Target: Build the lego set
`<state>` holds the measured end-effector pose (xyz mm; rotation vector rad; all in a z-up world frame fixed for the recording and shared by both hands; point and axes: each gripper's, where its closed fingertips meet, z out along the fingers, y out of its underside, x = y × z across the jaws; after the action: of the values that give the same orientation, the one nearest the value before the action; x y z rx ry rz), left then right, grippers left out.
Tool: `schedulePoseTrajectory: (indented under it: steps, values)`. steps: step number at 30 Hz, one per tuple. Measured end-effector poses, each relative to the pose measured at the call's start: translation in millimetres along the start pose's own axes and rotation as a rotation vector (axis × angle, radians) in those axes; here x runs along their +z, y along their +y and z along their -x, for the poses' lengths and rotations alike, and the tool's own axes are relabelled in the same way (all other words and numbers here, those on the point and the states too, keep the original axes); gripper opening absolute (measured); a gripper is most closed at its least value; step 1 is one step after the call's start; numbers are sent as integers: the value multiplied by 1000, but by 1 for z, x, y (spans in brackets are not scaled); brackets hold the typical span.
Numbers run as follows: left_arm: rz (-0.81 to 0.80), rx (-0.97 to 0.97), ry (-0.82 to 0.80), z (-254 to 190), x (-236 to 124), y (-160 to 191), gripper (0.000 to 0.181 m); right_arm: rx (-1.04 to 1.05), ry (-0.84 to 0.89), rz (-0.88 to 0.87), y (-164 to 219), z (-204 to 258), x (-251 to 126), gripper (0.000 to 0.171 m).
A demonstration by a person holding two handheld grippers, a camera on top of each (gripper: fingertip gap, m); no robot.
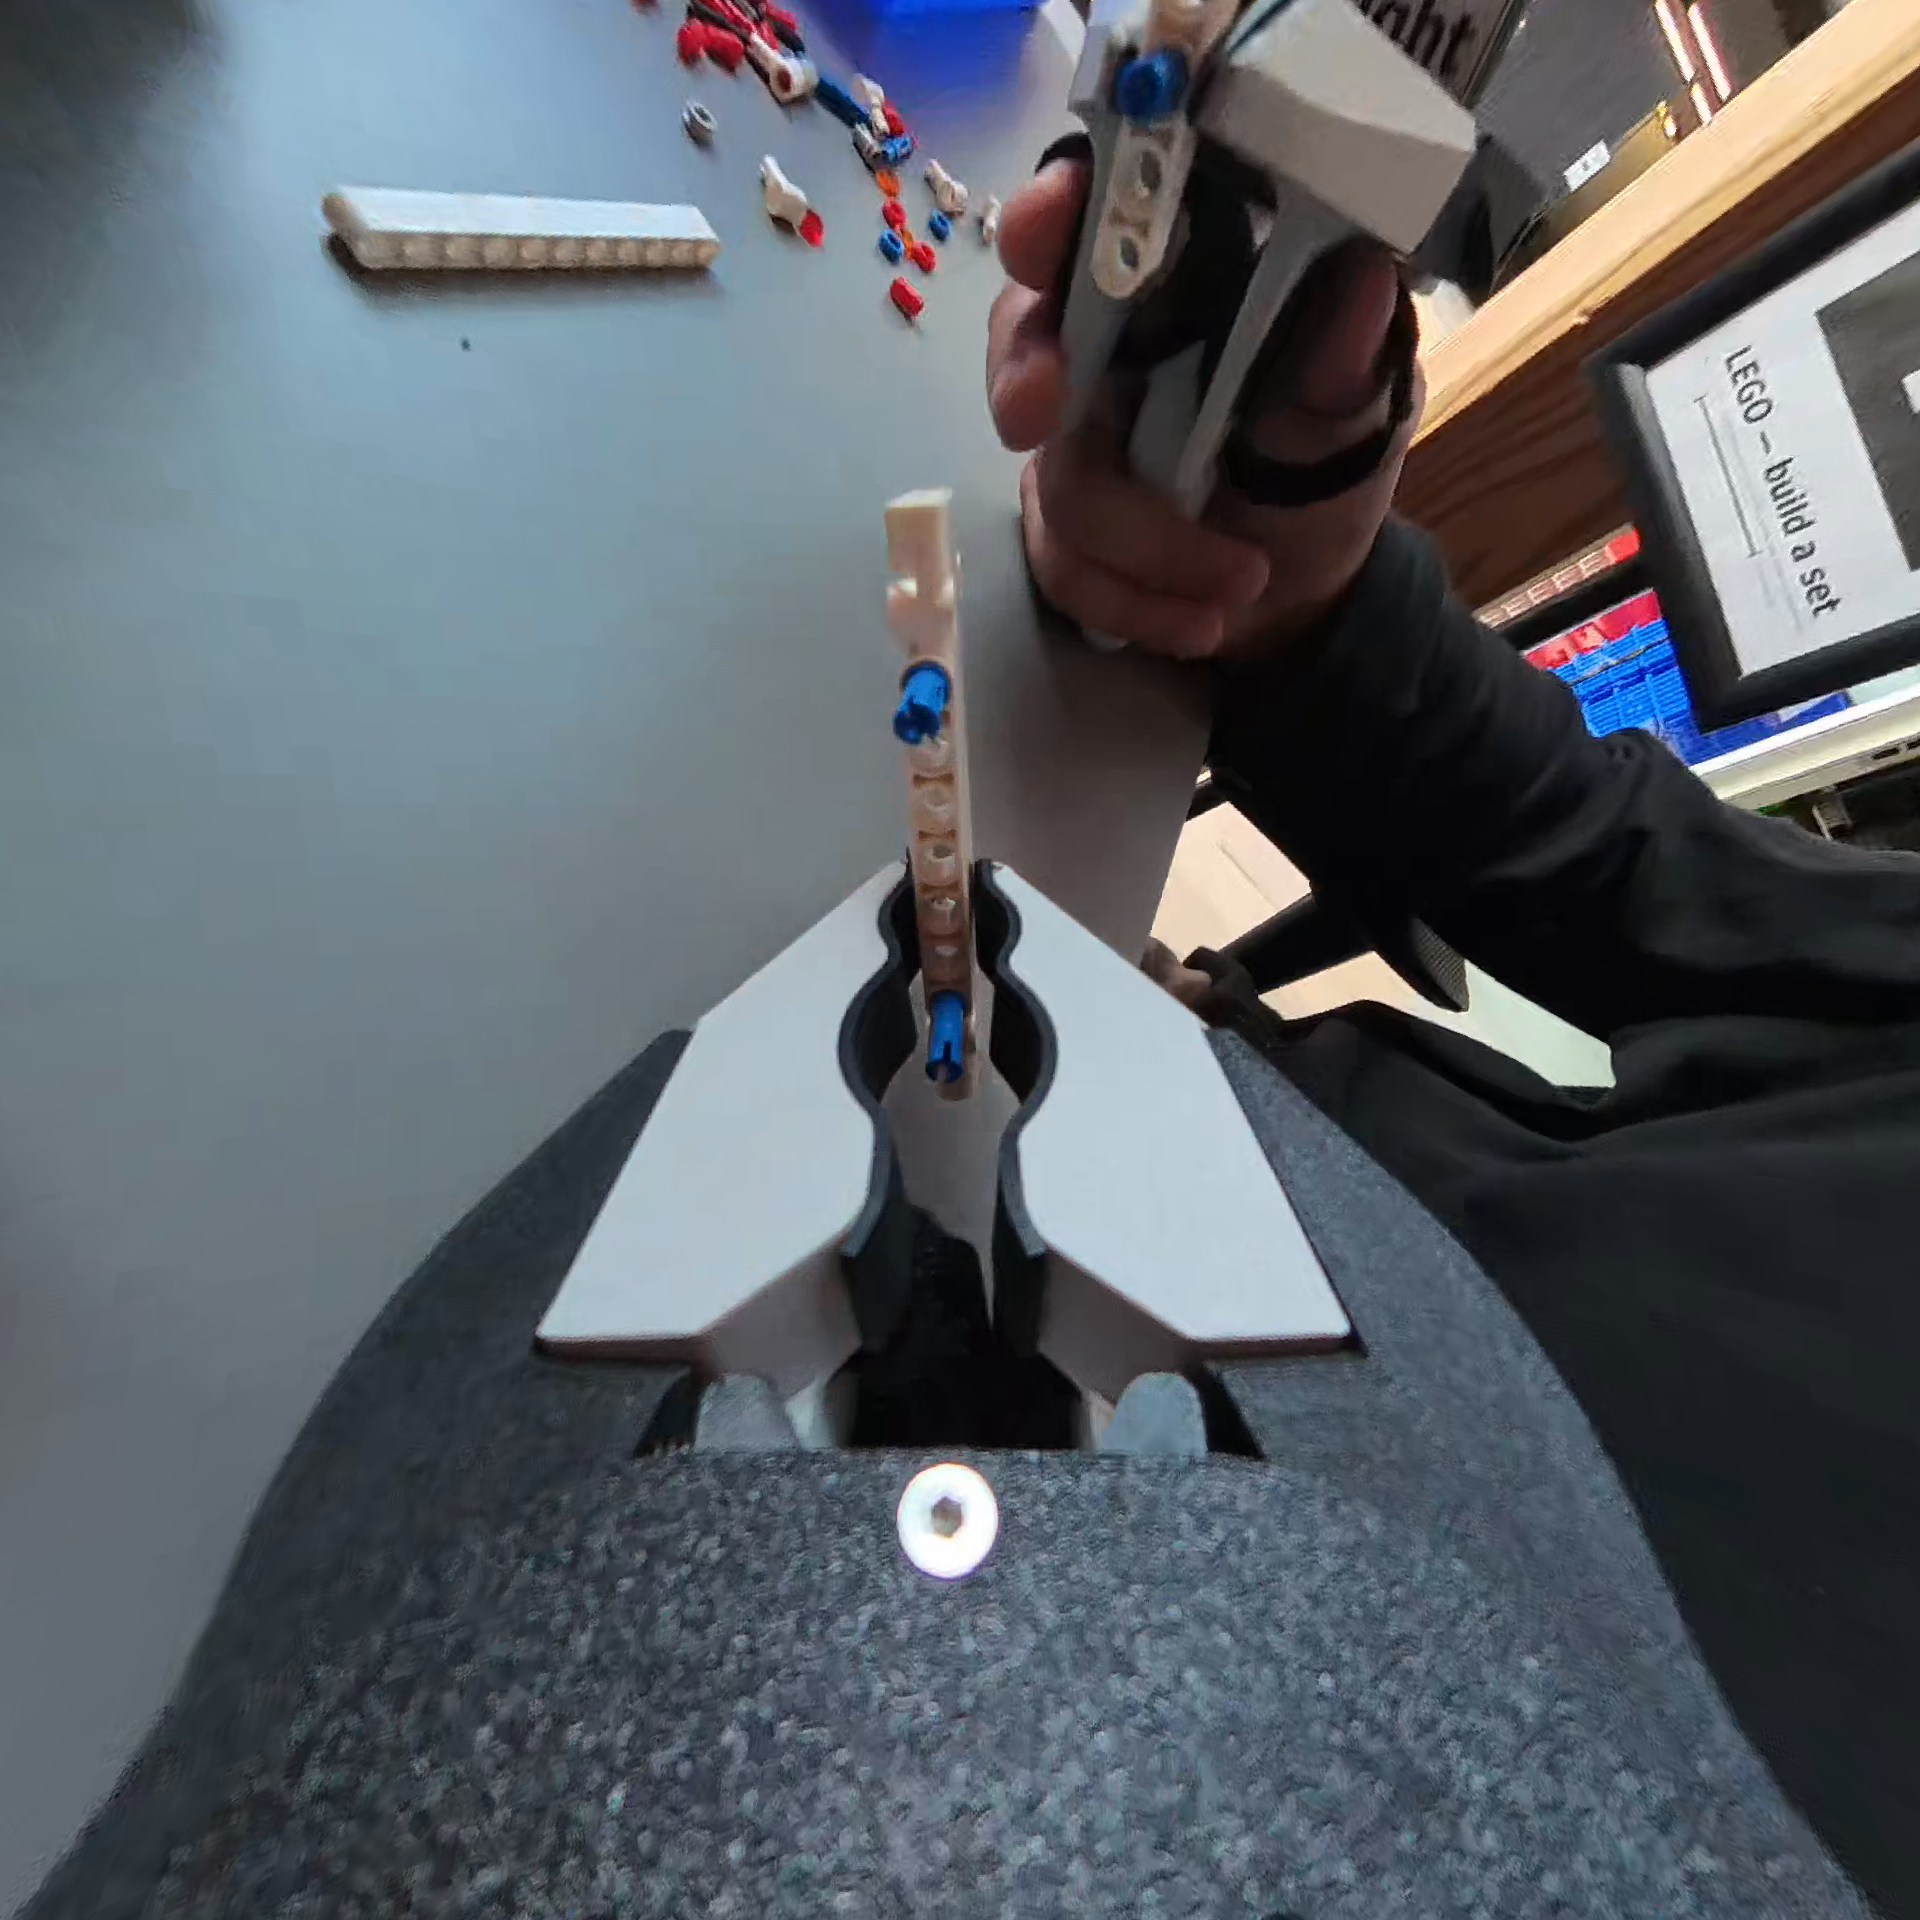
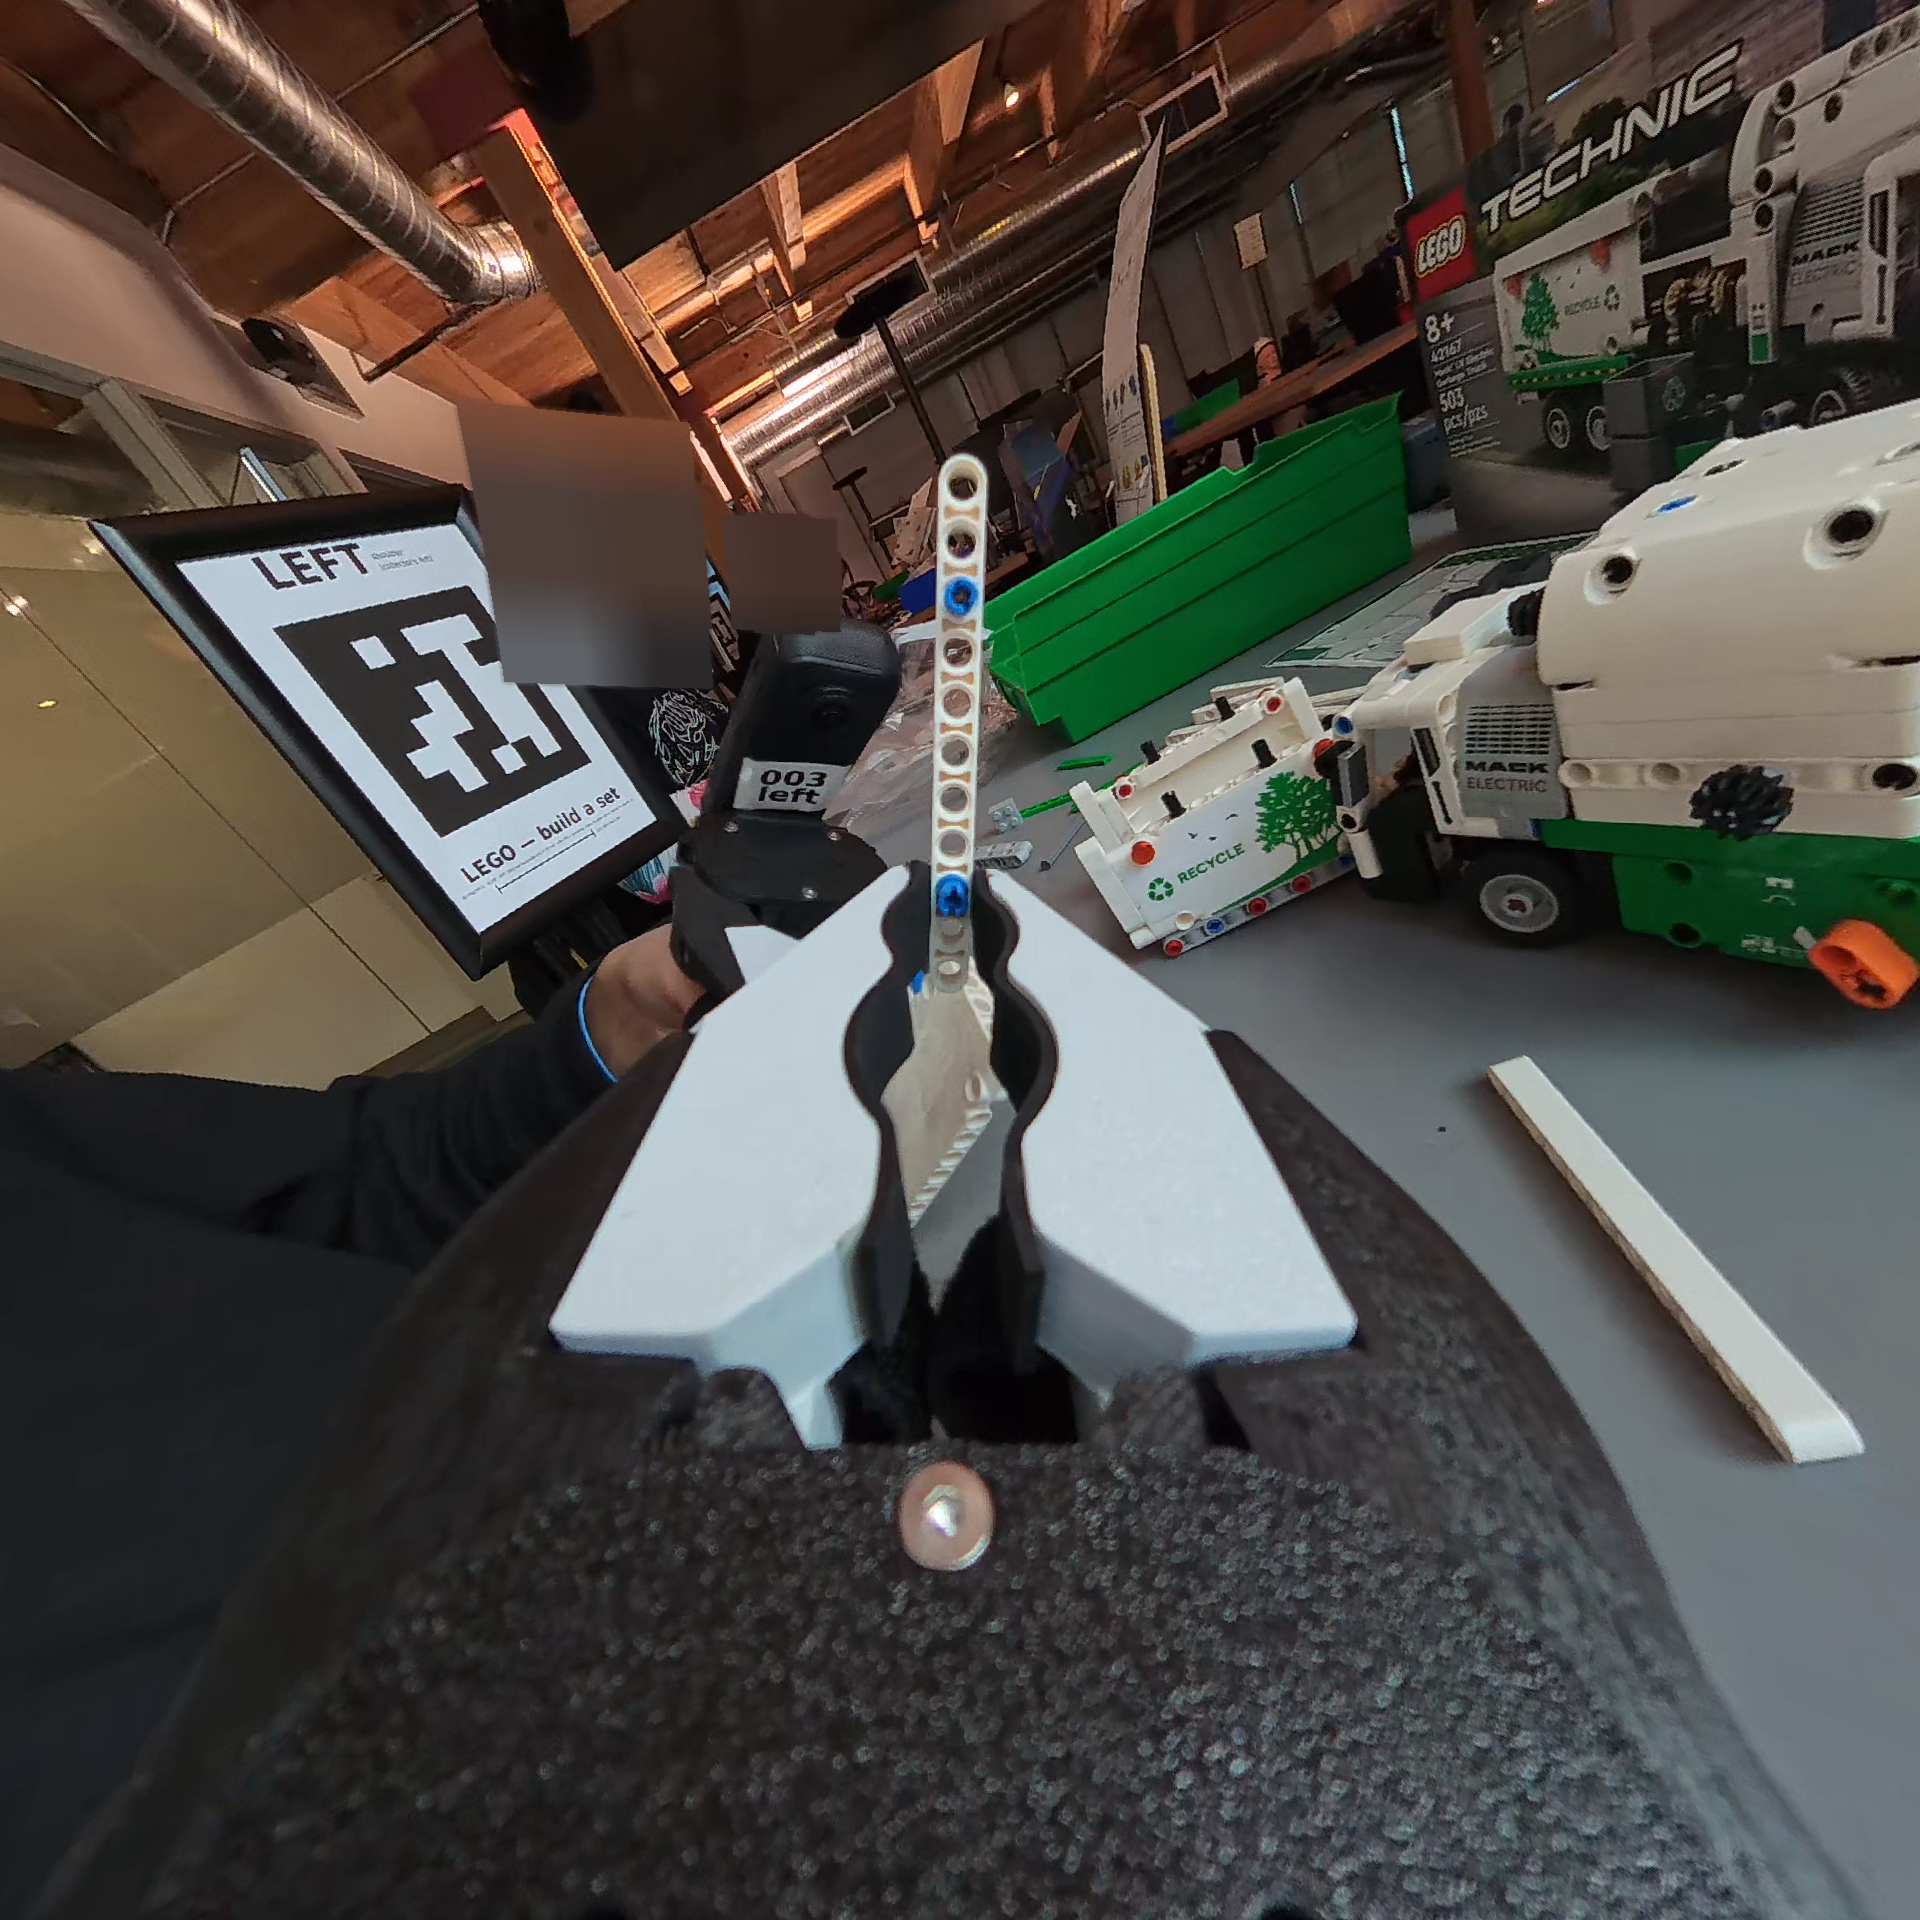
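My left gripper (image 1: 943,873) is shut on a white holed beam (image 1: 932,800) that sticks out ahead, edge-on, with two blue pins (image 1: 920,707) in it. It is held above the grey table (image 1: 312,727). My right gripper (image 2: 948,883) is shut on another long white holed beam (image 2: 958,717), upright, with two blue pins (image 2: 961,594). A second white piece (image 2: 940,1122) sits lower between its jaws. The right gripper (image 1: 1174,94) also shows at the top right of the left wrist view, held by a hand (image 1: 1122,561). The left gripper (image 2: 764,940) shows behind my right fingers.
A long white beam (image 1: 520,229) and several loose red, blue and white pieces (image 1: 894,208) lie on the table. In the right wrist view, a white strip (image 2: 1662,1247), a white-and-green truck model (image 2: 1714,748), a stickered white panel (image 2: 1216,831), a green bin (image 2: 1216,603) and a framed sign (image 2: 416,707). The left gripper's tips are roughly 11 centimeters from the right gripper's. The stickered white panel (image 2: 1216,831) is about 15 centimeters from both grippers' fingertips.
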<state>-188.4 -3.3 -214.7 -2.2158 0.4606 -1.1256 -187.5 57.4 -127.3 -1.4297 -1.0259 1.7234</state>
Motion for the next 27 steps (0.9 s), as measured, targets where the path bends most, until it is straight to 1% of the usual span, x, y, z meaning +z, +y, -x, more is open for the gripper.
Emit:
schedulePoseTrajectory:
  steps: [5,9,11,14,15,21,24,27]
  values:
    - [11,-25,-23,5,2,2,5,-26,-1,-3,0,3,-1,6]
    - [21,-63,-43,12,3,2,9,-31,-3,-13,-1,5,-2,5]
    - [11,-61,-72,15,2,1,15,-25,-4,-10,0,4,-2,5]
    - [-18,-47,-120,20,-1,-3,31,-19,0,1,1,3,-1,6]
    - [-16,-36,-131,21,-2,-2,33,-17,-1,5,2,3,-1,6]
    - [21,53,-197,25,-12,4,37,4,-67,35,6,12,2,5]
    - [68,70,-193,21,-19,13,38,17,-107,33,6,18,2,6]
    - [99,85,-256,26,-26,16,39,6,-105,37,7,18,4,5]
